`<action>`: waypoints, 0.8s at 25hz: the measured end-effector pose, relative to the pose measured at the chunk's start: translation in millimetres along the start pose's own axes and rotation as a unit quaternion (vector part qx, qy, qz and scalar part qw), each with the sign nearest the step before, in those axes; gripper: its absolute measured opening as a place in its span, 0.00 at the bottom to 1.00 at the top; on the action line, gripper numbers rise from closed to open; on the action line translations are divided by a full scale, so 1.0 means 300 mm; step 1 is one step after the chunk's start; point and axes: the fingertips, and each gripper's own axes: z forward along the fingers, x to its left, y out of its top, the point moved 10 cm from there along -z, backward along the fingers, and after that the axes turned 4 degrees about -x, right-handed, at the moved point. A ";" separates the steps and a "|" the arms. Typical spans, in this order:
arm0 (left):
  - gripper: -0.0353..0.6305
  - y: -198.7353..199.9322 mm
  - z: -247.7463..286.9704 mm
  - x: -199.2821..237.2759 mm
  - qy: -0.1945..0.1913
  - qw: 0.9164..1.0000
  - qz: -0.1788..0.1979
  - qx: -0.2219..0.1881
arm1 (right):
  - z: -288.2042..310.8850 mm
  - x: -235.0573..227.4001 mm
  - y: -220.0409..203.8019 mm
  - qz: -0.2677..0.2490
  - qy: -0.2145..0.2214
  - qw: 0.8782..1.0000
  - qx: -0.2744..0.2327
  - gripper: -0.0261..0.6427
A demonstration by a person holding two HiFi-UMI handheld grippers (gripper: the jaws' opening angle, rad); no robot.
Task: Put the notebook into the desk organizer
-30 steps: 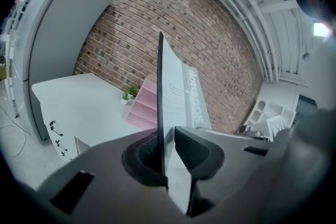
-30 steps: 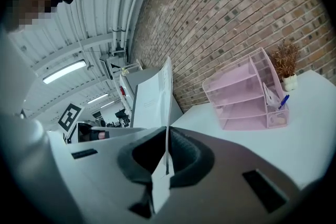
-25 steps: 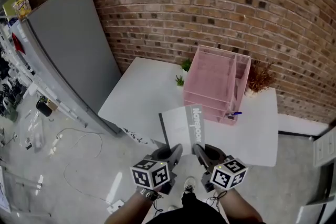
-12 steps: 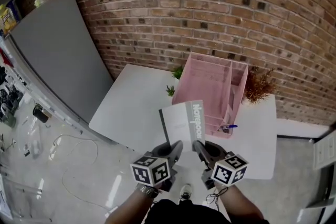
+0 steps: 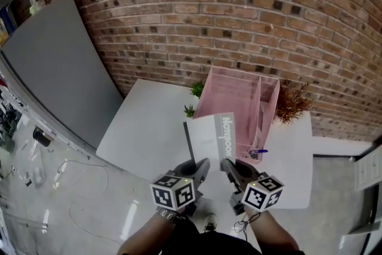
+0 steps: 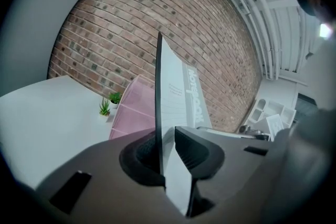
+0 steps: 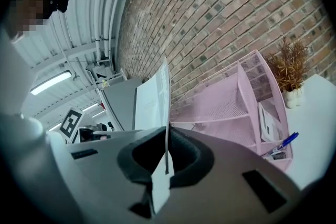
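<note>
Carried forward since a second ago, the notebook point(image 5: 209, 137) now stands upright above the worktop's point(image 5: 143, 122) near edge, in front of the pink desk organizer point(image 5: 239, 98) near the back right corner, its lower edge clamped by the left hand-held gripper point(image 5: 201, 166) and the right hand-held gripper point(image 5: 226, 165).

Overhead and low, all facing organizer point(image 5: 234, 100)
</note>
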 end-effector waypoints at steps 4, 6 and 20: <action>0.14 0.040 0.052 0.036 -0.016 1.000 0.010 0.012 | 0.028 -0.018 0.019 0.012 -0.023 1.000 -0.016 0.06; 0.16 0.066 0.076 0.061 -0.024 0.999 0.016 0.020 | 0.046 -0.020 0.028 0.016 -0.034 0.999 -0.023 0.06; 0.20 0.163 0.186 0.212 -0.068 0.995 0.029 0.061 | 0.140 -0.039 0.078 0.029 -0.112 0.991 -0.074 0.06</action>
